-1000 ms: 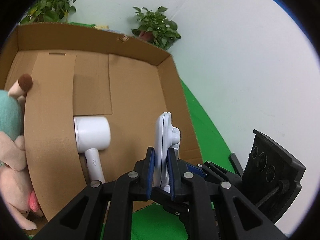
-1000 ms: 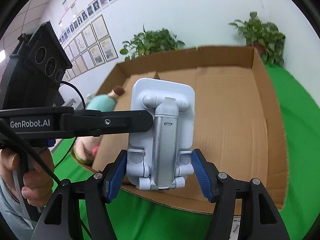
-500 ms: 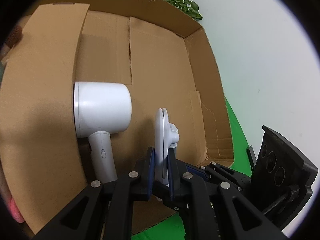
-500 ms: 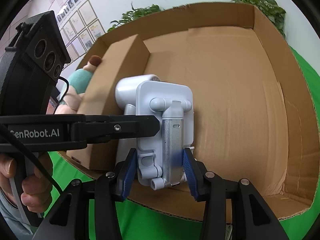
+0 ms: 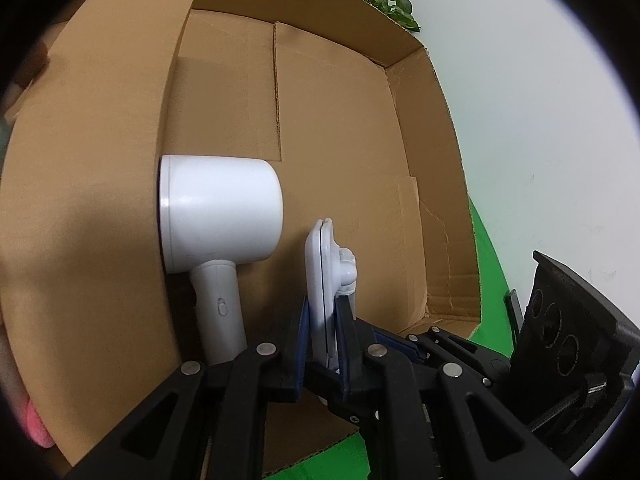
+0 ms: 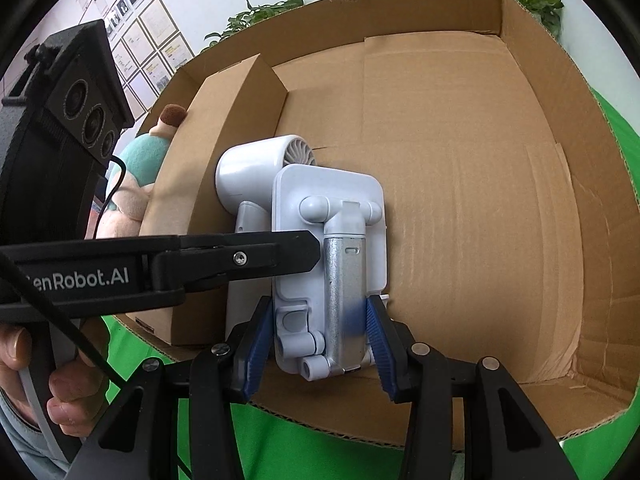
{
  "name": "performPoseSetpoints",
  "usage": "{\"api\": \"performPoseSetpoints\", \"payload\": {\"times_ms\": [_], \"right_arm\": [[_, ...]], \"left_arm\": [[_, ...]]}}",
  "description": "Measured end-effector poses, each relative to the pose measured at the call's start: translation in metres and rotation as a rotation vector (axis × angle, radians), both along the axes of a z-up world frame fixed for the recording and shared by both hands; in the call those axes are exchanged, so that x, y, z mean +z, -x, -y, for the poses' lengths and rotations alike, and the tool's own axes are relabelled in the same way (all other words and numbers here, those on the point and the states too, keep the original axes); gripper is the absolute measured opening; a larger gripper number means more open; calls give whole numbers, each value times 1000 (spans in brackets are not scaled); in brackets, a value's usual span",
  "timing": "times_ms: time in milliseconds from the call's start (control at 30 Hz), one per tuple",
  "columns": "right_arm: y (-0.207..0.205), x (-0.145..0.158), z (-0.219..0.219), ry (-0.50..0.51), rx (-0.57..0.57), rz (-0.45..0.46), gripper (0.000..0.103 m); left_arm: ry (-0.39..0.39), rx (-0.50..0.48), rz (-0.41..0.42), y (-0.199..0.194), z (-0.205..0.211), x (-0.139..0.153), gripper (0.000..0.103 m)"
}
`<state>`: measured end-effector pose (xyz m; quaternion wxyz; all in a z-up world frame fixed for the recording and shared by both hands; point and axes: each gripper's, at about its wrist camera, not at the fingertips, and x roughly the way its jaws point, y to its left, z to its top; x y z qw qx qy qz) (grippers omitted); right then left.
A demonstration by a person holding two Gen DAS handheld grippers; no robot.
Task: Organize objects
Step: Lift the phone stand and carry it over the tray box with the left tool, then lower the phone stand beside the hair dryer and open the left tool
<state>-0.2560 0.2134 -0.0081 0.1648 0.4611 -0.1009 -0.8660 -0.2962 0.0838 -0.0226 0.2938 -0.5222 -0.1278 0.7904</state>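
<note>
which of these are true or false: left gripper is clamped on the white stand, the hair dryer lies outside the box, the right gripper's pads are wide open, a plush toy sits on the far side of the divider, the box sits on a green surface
1. The left gripper is clamped on the white stand. True.
2. The hair dryer lies outside the cardboard box. False: it lies inside, against the cardboard divider.
3. The right gripper has its pads wide open. False: its pads sit at the stand's two edges.
4. A plush toy sits beyond the divider from the dryer. True.
5. The box sits on a green surface. True.
</note>
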Motion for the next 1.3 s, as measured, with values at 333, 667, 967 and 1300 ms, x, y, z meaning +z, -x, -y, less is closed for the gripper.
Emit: {"api": "performPoseSetpoints", "payload": {"times_ms": [333,667,967,1300], "right_arm": [[3,2,-4,30,12,-25,58],[16,-6,6,-99,36,-37,31],[12,-7,18,-183,76,-80,23],[-14,4,11,-194,34,-138,89]], "left_arm": [[35,57,-86,-30,42,17,12],[9,76,-105,-50,63,15,12],[27,77,-134,-61,61,21,12],[185,171,-313,-83,59,39,43]]}}
